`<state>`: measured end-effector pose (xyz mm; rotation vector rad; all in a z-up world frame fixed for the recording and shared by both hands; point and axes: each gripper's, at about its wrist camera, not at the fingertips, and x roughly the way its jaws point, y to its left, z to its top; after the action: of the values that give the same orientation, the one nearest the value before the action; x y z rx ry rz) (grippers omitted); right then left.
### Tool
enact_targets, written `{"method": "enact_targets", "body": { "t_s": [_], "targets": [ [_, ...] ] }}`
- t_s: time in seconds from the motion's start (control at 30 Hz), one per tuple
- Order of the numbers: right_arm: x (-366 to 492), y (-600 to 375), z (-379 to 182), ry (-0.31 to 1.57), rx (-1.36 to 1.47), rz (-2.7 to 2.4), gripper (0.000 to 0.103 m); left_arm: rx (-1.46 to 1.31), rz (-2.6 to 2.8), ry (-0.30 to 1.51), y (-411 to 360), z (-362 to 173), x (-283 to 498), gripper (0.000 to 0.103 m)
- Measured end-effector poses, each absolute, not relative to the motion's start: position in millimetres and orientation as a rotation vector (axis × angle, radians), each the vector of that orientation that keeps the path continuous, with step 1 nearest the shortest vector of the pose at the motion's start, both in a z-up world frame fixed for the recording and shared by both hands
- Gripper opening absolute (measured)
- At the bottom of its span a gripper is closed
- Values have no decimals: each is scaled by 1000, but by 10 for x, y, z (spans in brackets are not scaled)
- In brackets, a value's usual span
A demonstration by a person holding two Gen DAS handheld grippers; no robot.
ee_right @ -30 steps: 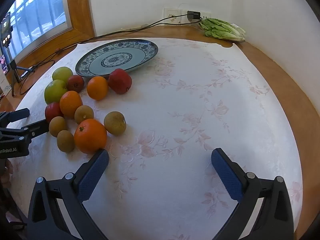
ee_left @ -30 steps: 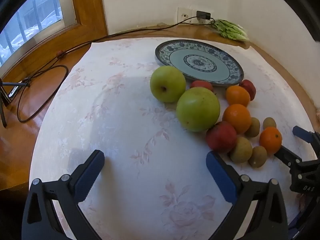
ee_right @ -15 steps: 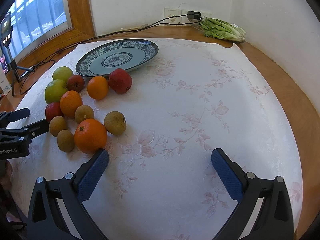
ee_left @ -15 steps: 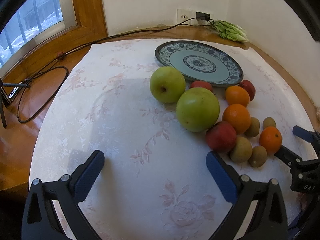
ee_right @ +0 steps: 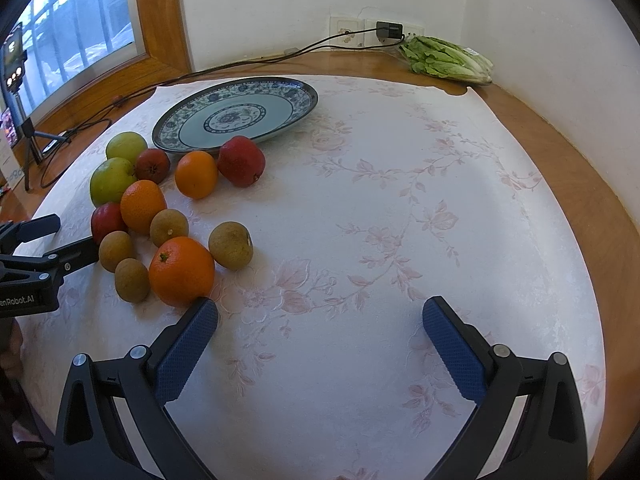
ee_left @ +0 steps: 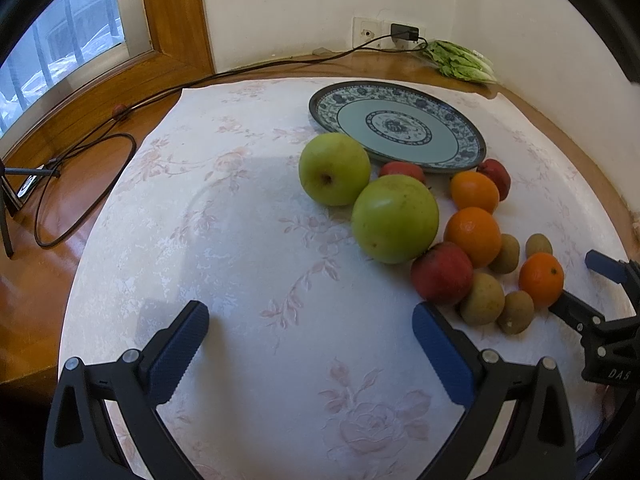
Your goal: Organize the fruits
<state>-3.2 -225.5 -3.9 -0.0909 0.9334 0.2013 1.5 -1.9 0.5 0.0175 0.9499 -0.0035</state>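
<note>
Right wrist view puts the right claw point(ee_right: 320, 322) spread wide and holding nothing, low over the cloth-covered tabletop point(ee_right: 400, 208), with the nearest orange point(ee_right: 182, 271) just ahead and to its left, almost touching the left blue pad. That offset looks like what matters: the claw would need to slide left before closing round the fruit. The orange is round, so no long axis to line up. Behind it the other fruit crowds close, a brown one point(ee_right: 231, 245) just beside it on the right, so room is tight there. The plate point(ee_right: 236, 110) sits empty beyond the heap, with open cloth to the right.

Seen from the left wrist, the left claw point(ee_left: 310, 328) is also spread and empty, the red apple point(ee_left: 442, 274) just ahead of its right pad.
</note>
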Motion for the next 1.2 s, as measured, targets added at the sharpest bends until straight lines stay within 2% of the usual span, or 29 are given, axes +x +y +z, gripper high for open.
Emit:
{"method": "enact_targets", "body": {
  "t_s": [1.2],
  "targets": [
    [-41,-2249,-45,921,-93,201,103,22,-8,925,-3,-31,-17,103]
  ]
}}
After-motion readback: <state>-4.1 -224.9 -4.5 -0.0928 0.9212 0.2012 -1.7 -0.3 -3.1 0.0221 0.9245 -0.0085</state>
